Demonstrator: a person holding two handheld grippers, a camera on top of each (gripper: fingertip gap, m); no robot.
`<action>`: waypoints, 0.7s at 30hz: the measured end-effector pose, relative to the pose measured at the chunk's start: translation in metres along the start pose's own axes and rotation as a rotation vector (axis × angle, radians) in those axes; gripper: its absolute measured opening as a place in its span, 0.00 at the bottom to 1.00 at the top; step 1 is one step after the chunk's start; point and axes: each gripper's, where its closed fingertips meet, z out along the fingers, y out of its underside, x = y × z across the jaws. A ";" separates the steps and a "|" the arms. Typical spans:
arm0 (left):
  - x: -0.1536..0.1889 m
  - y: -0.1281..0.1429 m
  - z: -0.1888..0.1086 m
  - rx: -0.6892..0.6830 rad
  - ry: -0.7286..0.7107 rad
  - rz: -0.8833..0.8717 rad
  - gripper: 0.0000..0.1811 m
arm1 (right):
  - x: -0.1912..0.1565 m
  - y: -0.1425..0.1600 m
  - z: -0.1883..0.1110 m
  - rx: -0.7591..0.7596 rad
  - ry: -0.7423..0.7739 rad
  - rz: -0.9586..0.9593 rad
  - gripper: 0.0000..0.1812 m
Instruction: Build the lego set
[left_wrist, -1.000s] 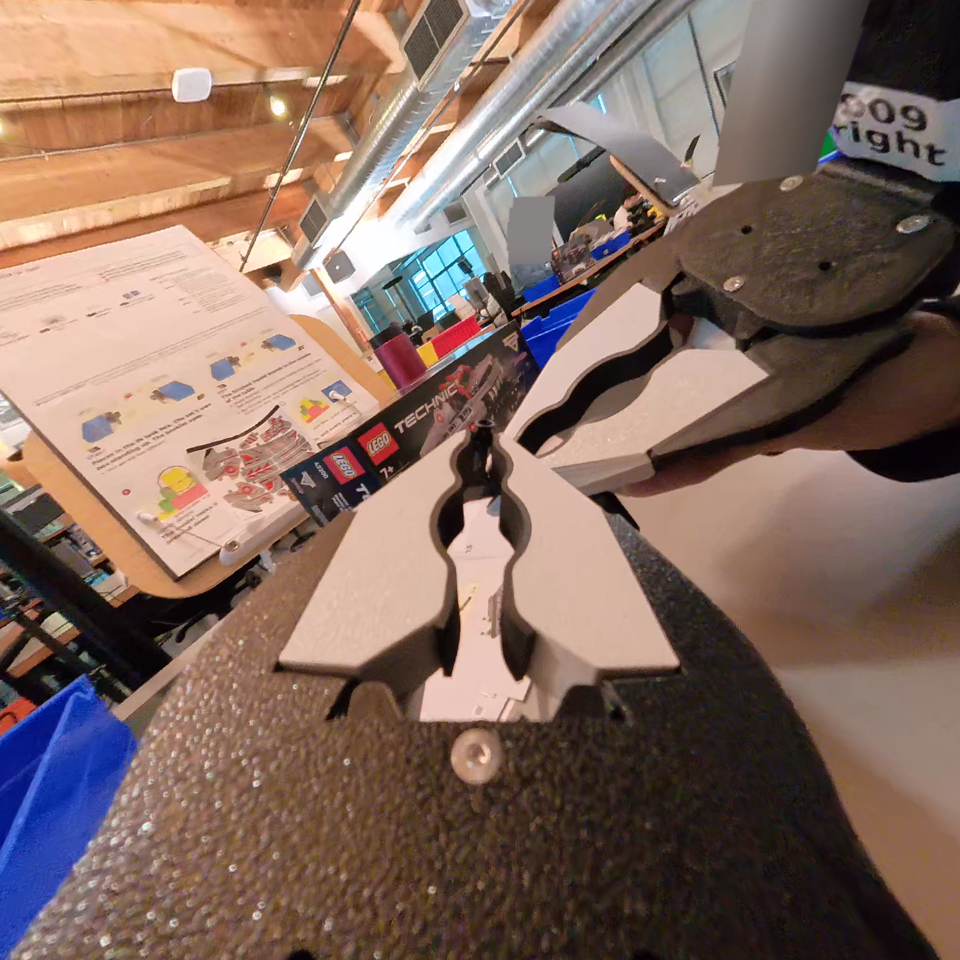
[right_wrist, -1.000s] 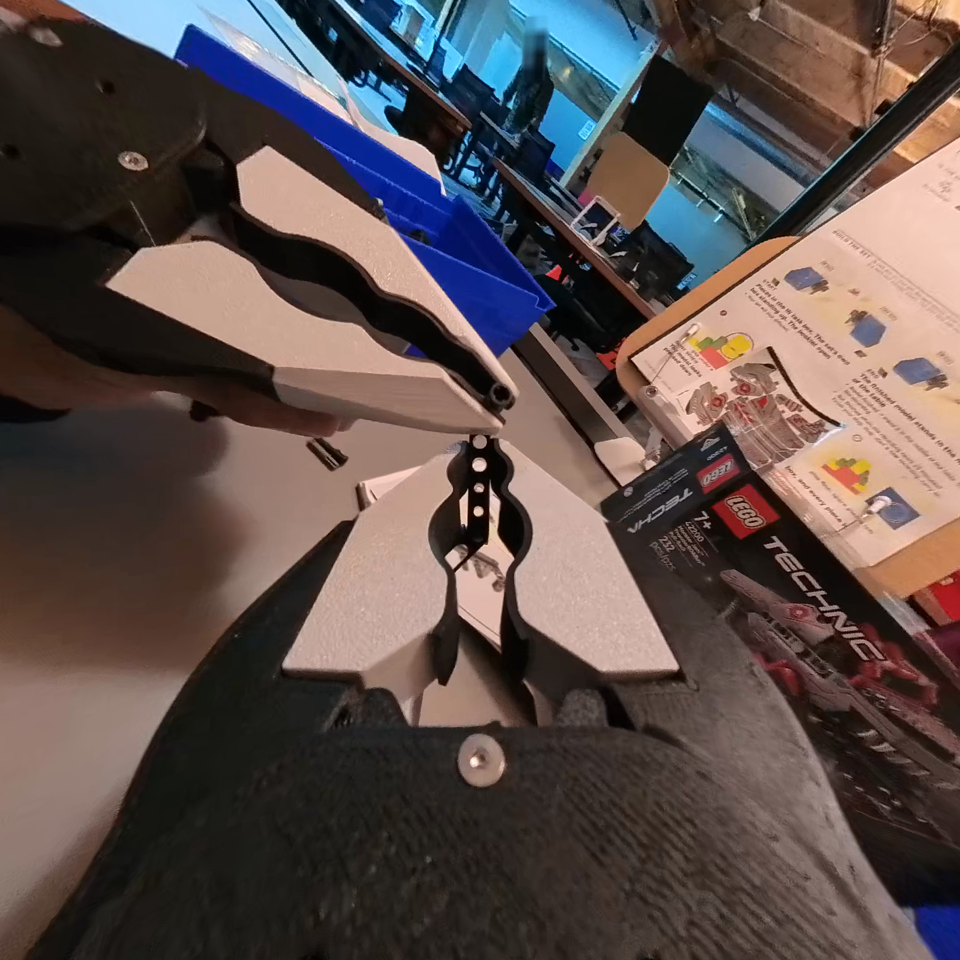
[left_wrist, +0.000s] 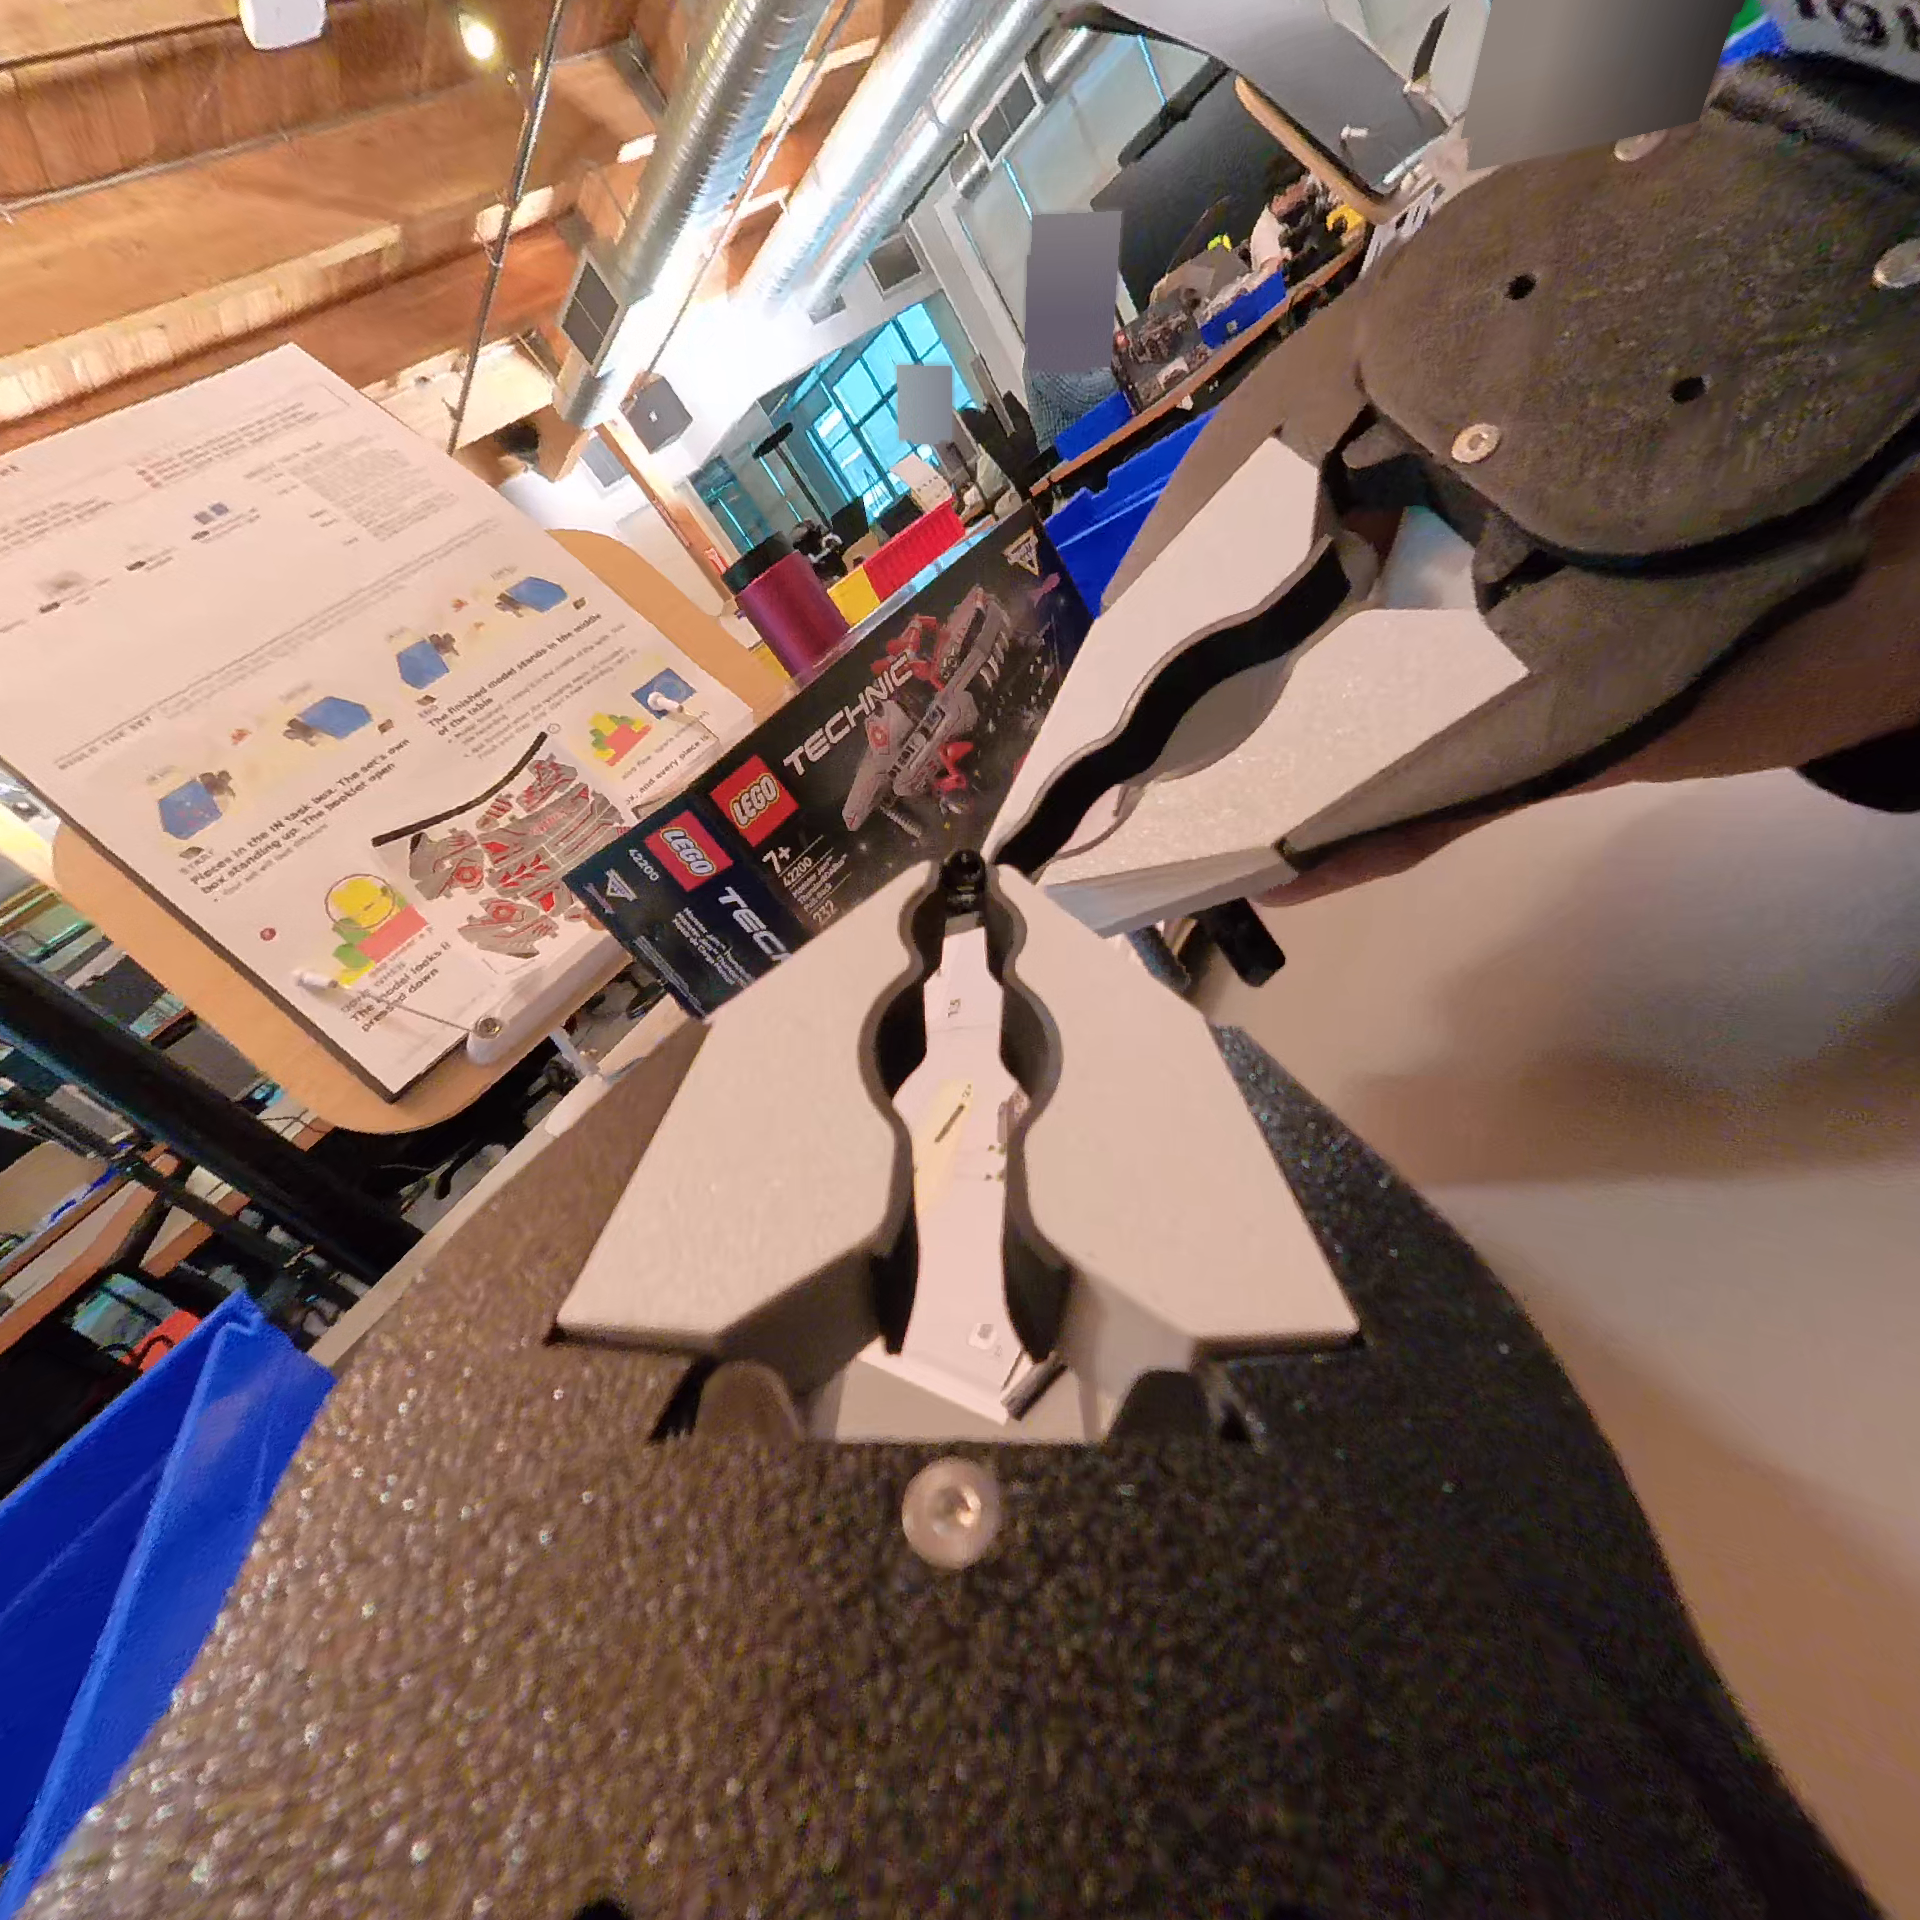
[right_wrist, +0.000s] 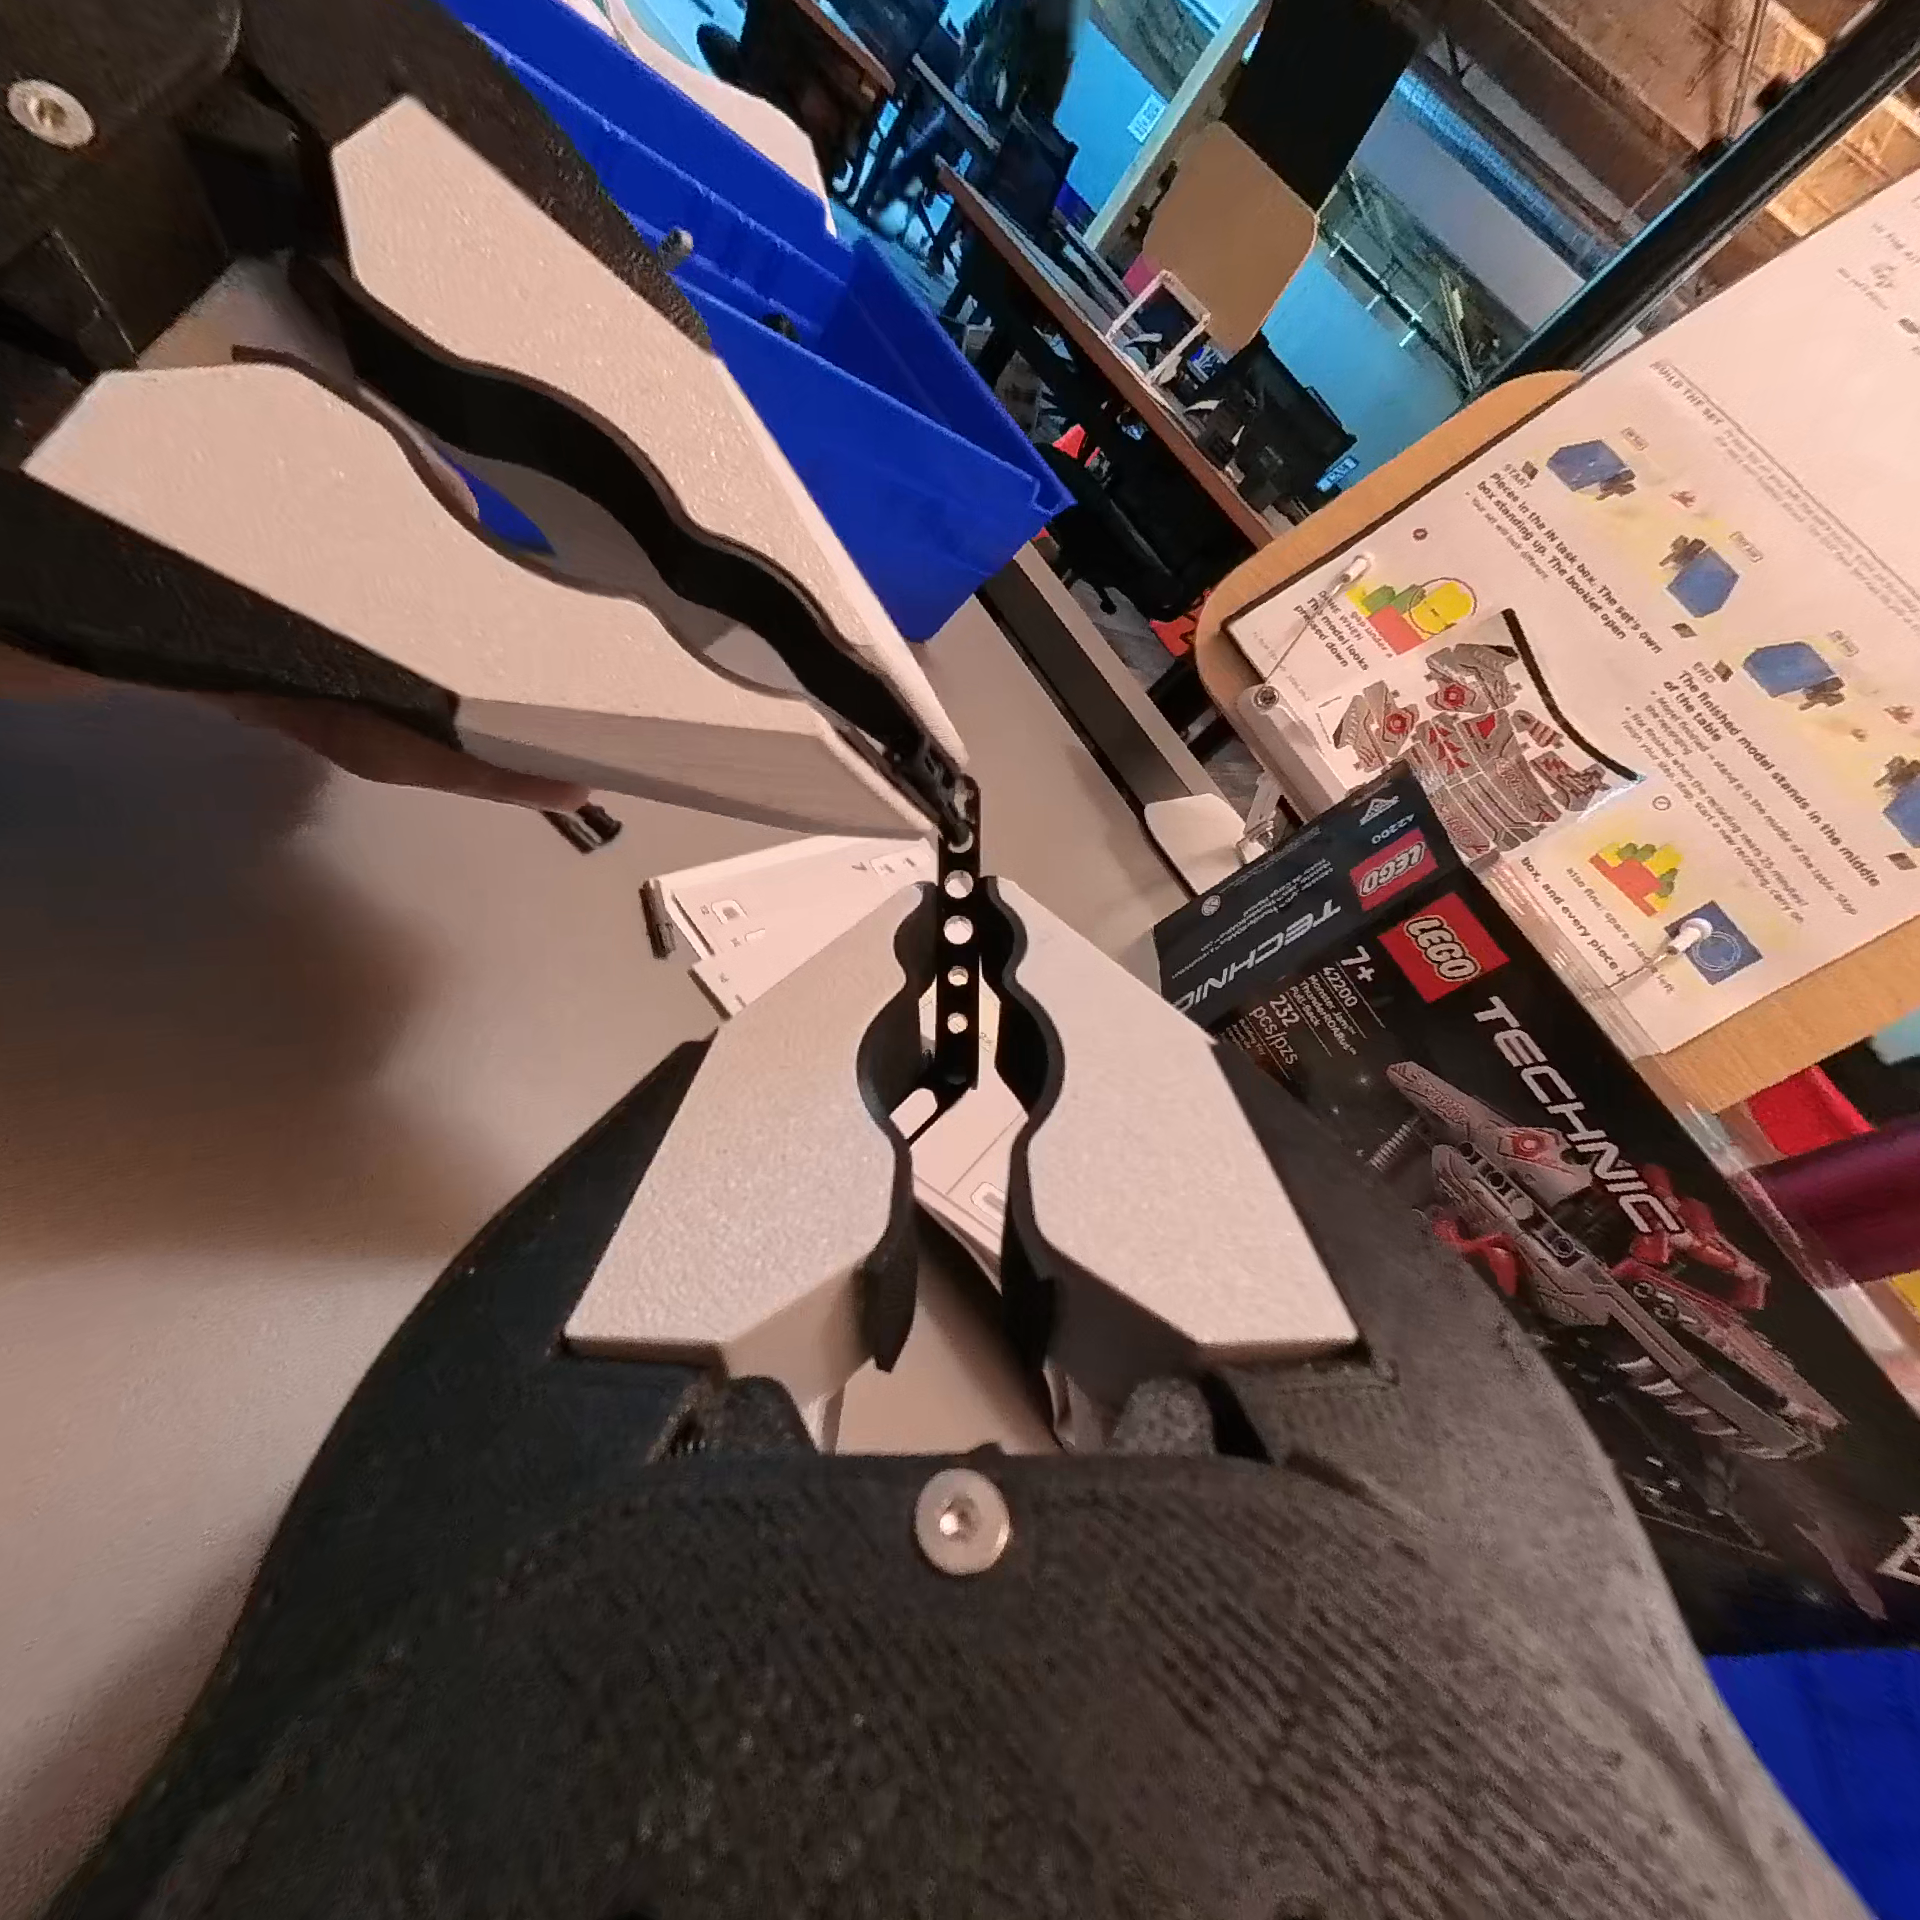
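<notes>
My right gripper (right_wrist: 956, 899) is shut on a thin black beam with holes (right_wrist: 956, 977), held upright between its tips. My left gripper (left_wrist: 961, 894) is shut on a small black pin (left_wrist: 962, 871) at its very tips. In the right wrist view the left gripper (right_wrist: 935, 779) comes in from the upper left and its tip meets the beam's top end. In the left wrist view the right gripper (left_wrist: 1003, 857) comes in from the upper right, tip to tip with mine. The beam is hidden in the left wrist view.
The black set box (left_wrist: 831, 810) (right_wrist: 1455, 1039) stands behind the grippers, before a tilted instruction board (left_wrist: 312, 727) (right_wrist: 1662, 675). A white open booklet (right_wrist: 790, 904) lies under the grippers. Blue bins (right_wrist: 831, 364) (left_wrist: 104, 1558) stand nearby. A small black piece (right_wrist: 587, 826) lies on the table. My two grippers' fingertips are within a few centimetres of each other.
The two grippers have closed the gap between them. The left gripper's tip with the pin now touches the top of the beam, where before it was just above it.
</notes>
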 end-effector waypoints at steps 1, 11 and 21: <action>0.000 0.001 0.000 -0.005 -0.001 0.014 0.02 | 0.000 0.001 0.000 -0.006 0.006 -0.015 0.02; 0.001 0.002 0.001 -0.064 -0.033 0.151 0.02 | 0.001 0.001 0.001 -0.039 0.058 -0.136 0.03; 0.002 0.003 0.005 -0.104 -0.045 0.051 0.02 | 0.005 0.005 -0.001 -0.094 0.097 -0.199 0.03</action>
